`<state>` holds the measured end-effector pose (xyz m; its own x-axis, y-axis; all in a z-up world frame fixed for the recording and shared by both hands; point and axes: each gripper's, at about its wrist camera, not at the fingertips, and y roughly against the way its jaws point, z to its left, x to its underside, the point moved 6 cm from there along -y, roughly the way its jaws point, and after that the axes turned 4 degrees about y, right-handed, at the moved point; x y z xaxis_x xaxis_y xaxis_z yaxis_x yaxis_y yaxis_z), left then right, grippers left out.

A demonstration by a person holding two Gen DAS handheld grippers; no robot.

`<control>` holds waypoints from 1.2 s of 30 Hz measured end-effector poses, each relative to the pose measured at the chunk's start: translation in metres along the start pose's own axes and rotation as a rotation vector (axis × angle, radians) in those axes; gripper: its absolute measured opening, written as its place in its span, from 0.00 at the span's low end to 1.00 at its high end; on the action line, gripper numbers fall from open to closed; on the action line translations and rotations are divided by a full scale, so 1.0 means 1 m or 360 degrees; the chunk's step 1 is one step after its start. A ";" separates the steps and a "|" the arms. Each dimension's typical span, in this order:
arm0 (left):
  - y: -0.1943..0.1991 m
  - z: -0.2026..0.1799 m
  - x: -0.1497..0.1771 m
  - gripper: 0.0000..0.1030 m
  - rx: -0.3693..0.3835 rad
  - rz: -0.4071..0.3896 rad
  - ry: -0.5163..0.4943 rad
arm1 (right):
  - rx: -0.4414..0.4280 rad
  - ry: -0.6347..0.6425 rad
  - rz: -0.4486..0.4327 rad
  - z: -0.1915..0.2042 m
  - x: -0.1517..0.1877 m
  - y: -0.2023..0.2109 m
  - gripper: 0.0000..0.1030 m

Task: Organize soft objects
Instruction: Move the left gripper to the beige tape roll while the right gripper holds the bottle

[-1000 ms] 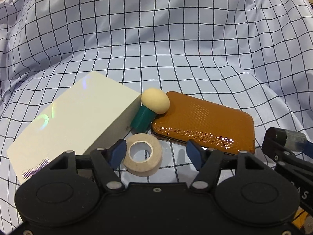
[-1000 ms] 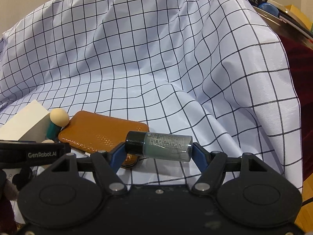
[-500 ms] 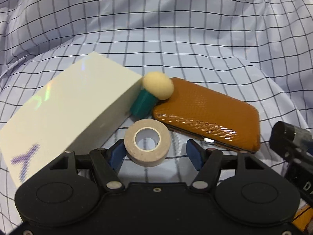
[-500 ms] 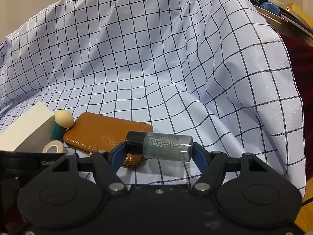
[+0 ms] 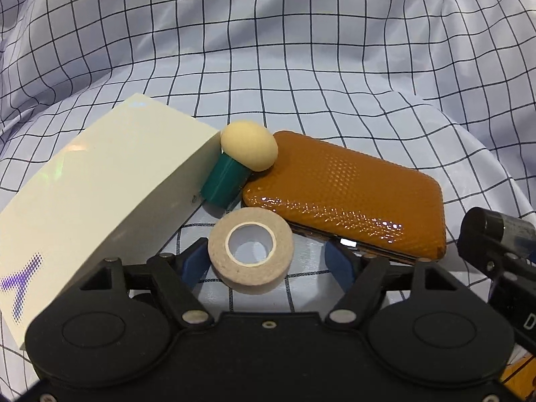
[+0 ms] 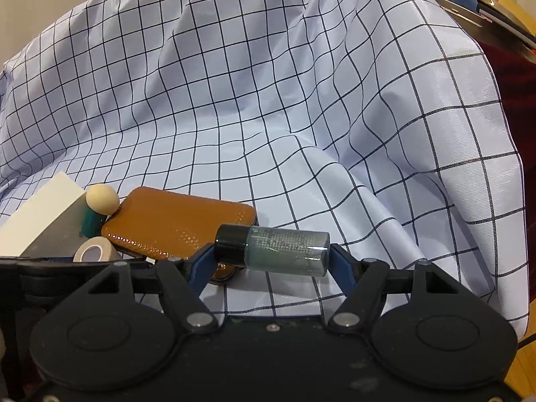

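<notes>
I am looking down along both grippers at a checked cloth (image 5: 301, 67) draped over the worktop. My left gripper (image 5: 268, 263) has just been opening; its jaws now stand spread on either side of a roll of white tape (image 5: 251, 254), which lies flat on the cloth between them, the right pad clear of it and the left pad close (I cannot tell whether it touches). The roll sits where I judge it belongs, tucked into a tight cluster: a cream box (image 5: 100, 201) to its left, a green-stemmed sponge applicator (image 5: 239, 164) leaning between the box and a tan padded case (image 5: 345, 194). Grouping them this closely keeps the set tidy. My right gripper (image 6: 271, 261) is pinching a small dark-capped bottle (image 6: 274, 251) endwise, cap against one pad and base against the other, held above the cloth just beside the case, probably waiting its turn to join the cluster.
</notes>
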<state>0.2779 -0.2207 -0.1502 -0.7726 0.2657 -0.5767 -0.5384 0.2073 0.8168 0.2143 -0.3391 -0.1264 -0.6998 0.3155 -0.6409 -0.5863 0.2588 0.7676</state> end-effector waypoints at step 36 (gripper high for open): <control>-0.001 0.008 0.000 0.79 -0.0033 0.0051 0.0030 | -0.0010 0.0127 0.0091 0.003 0.012 -0.017 0.73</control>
<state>0.2813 -0.2134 -0.1511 -0.7955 0.2539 -0.5502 -0.5203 0.1792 0.8350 0.2170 -0.3370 -0.1476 -0.7621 0.2560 -0.5947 -0.5469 0.2370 0.8029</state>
